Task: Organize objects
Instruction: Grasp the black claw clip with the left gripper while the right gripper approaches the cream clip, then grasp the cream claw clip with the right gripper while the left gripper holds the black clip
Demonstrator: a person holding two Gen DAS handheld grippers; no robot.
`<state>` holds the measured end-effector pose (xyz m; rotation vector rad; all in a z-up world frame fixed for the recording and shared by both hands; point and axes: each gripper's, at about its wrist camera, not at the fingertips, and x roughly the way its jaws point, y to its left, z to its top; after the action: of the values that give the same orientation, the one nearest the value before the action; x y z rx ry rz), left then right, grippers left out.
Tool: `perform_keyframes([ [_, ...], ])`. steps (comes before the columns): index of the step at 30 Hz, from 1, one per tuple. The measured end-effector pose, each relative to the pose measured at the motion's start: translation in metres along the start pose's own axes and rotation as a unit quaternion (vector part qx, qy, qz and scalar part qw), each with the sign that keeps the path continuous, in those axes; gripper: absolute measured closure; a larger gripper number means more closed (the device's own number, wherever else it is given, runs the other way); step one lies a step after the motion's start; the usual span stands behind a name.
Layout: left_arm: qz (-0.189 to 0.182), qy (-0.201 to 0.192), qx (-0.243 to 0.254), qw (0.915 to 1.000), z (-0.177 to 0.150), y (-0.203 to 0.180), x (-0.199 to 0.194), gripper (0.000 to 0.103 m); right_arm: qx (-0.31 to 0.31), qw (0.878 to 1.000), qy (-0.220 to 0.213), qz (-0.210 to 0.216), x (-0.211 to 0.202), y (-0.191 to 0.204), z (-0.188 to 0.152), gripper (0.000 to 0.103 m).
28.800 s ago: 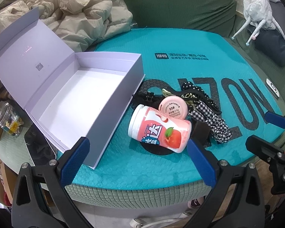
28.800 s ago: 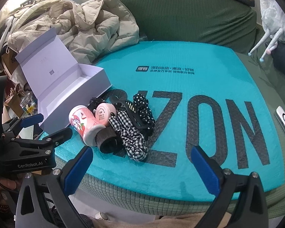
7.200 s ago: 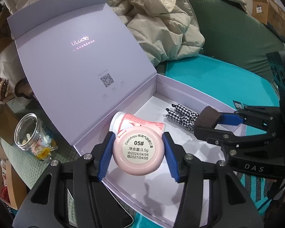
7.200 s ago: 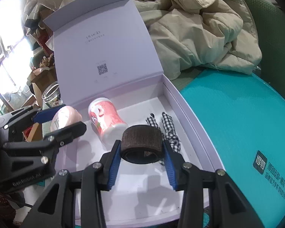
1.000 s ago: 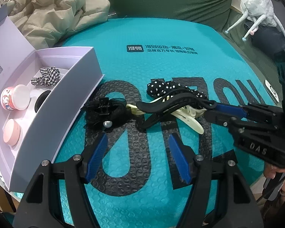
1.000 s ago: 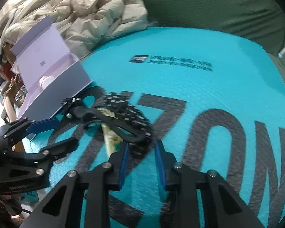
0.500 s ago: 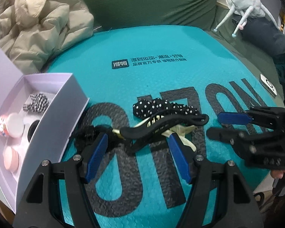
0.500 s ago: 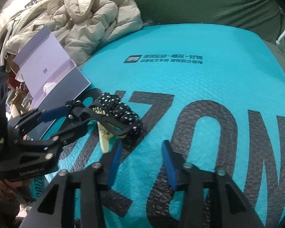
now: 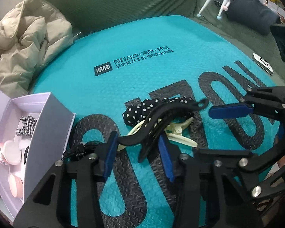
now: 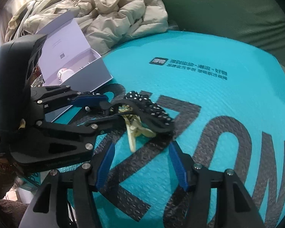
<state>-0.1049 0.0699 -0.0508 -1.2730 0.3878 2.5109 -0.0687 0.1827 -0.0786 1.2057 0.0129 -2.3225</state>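
A long black hair clip lies across a polka-dot scrunchie and a cream hair clip on the teal mat. My left gripper has its closing jaws around the clip's near handle end, and the pads touch it. The right wrist view shows the same grip at left gripper, with the black hair clip reaching toward me. My right gripper is opening just short of the clip's far tip, with only mat between its fingers. In the left wrist view, right gripper stands apart from the clip.
The open lilac box at the mat's left edge holds a checked scrunchie, a pink bottle and a pink tin. A small black bow clip lies beside the box. A beige jacket is heaped behind it.
The right gripper let go of the black clip's far end and drew back, its jaws widening. The left jaws narrowed onto the clip's near end.
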Motion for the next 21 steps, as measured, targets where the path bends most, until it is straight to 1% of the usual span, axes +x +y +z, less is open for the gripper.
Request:
perform_keyframes([
  [3, 0.001, 0.002, 0.001, 1.0, 0.0, 0.0, 0.0, 0.066, -0.004, 1.0, -0.008, -0.011, 0.001, 0.002, 0.004, 0.043],
  [8, -0.001, 0.012, -0.03, 0.9995, -0.001, 0.009, -0.003, 0.066, -0.014, 1.0, -0.022, -0.009, 0.004, 0.004, 0.01, 0.043],
  [12, -0.004, 0.018, -0.048, 0.9987, -0.005, 0.018, -0.007, 0.066, -0.027, 1.0, -0.003, -0.012, 0.017, 0.01, 0.014, 0.043],
  [13, -0.001, 0.021, -0.052, 0.9984, -0.005, 0.02, -0.008, 0.066, -0.029, 0.999, 0.004, -0.012, 0.02, 0.011, 0.015, 0.045],
  [14, -0.003, 0.023, -0.055, 0.9982, -0.006, 0.021, -0.009, 0.066, -0.03, 0.999, 0.015, -0.015, 0.024, 0.012, 0.015, 0.055],
  [15, -0.006, 0.024, -0.059, 0.9979, -0.007, 0.022, -0.011, 0.066, -0.03, 0.999, 0.026, -0.018, 0.027, 0.012, 0.015, 0.06],
  [16, -0.011, 0.025, -0.062, 0.9977, -0.007, 0.022, -0.013, 0.066, -0.03, 0.999, 0.035, -0.024, 0.029, 0.011, 0.015, 0.068],
  [21, -0.015, 0.023, -0.059, 0.9979, -0.01, 0.019, -0.019, 0.066, -0.038, 0.997, 0.044, -0.04, 0.02, 0.004, 0.009, 0.068],
])
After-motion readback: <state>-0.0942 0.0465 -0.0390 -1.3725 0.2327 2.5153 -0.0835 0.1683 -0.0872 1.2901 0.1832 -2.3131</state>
